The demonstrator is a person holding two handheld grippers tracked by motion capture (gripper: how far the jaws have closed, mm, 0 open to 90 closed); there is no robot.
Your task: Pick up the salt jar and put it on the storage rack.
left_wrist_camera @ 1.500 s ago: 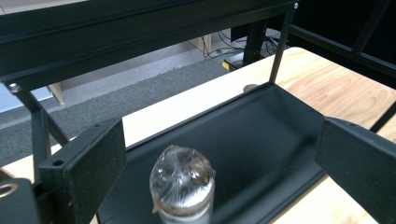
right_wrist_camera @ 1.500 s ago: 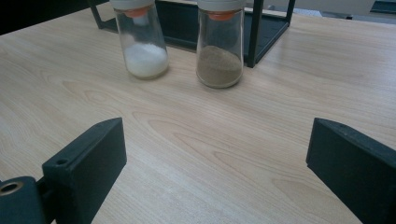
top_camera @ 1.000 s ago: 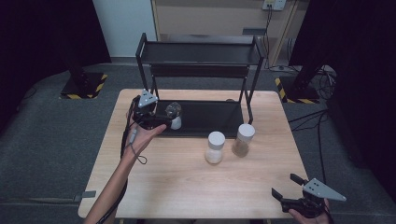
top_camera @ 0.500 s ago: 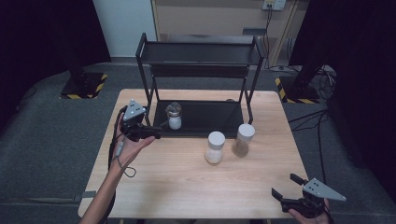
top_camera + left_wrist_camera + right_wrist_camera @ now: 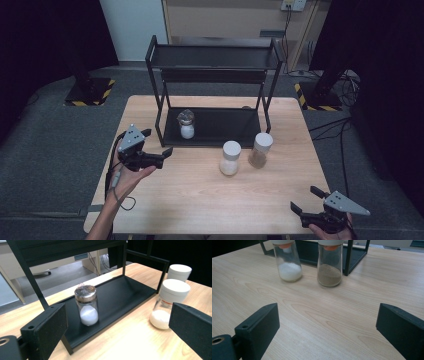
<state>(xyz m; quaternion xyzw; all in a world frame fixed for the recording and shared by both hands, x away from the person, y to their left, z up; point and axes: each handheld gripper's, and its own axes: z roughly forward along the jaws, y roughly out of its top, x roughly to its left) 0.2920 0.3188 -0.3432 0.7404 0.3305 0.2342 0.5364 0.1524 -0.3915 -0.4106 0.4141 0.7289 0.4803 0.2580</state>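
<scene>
A black two-tier rack [image 5: 215, 55] stands at the table's far middle. On its lower shelf [image 5: 125, 292] stands a small glass jar with a metal lid [image 5: 186, 124] [image 5: 86, 305], part full of white powder. My left gripper [image 5: 159, 142] [image 5: 117, 322] hangs open left of the rack's front corner, apart from that jar and holding nothing. In front of the rack stand a white-lidded jar of white powder [image 5: 230, 158] [image 5: 287, 261] [image 5: 170, 303] and one of brown powder [image 5: 260, 150] [image 5: 330, 263]. My right gripper [image 5: 305, 199] [image 5: 327, 325] is open near the table's front right corner.
The wooden table [image 5: 200, 200] has bare room between the two grippers in front of the jars. The rack's upright posts [image 5: 159, 115] flank the shelf opening. Dark floor and cables [image 5: 345, 85] surround the table.
My left gripper has drawn back from the metal-lidded jar, moving left and toward the person; the jar stays on the shelf. The right gripper has not moved.
</scene>
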